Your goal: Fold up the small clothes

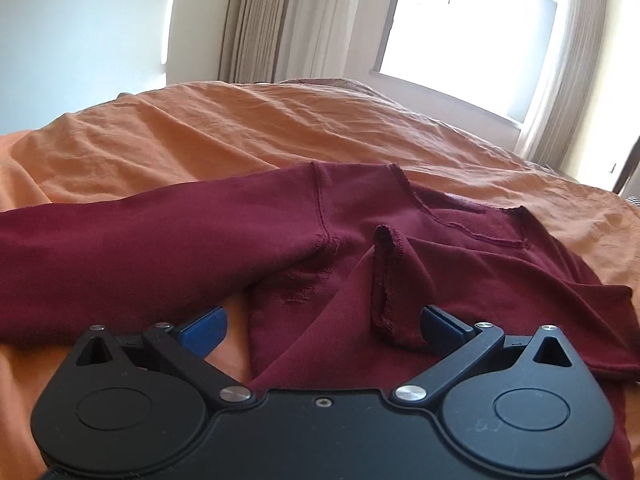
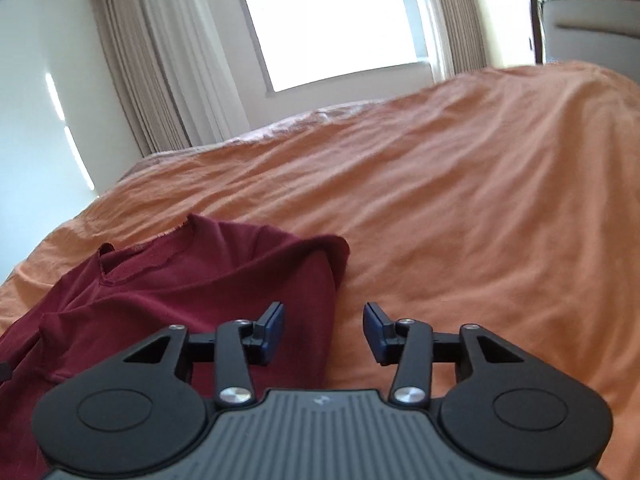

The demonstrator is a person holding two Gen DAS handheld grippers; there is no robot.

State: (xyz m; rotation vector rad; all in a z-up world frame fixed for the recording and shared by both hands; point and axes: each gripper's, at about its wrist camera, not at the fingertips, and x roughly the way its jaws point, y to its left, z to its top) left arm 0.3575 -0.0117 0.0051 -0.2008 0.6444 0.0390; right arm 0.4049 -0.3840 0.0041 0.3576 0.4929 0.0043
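Sleeve [image 1: 384,276] folded over my maroon shirt [image 1: 200,240] on the orange bedspread [image 2: 460,200]; both my grippers, left [image 1: 322,330] and right [image 2: 323,330], gape, grasping nothing, so the fold can settle.

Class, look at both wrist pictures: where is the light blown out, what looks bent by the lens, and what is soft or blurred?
Left wrist view: the window is blown out white, the bedspread edge bows, the maroon shirt sleeve is soft at left. Right wrist view: the window glares, curtains lean, the far bedspread is slightly blurred.
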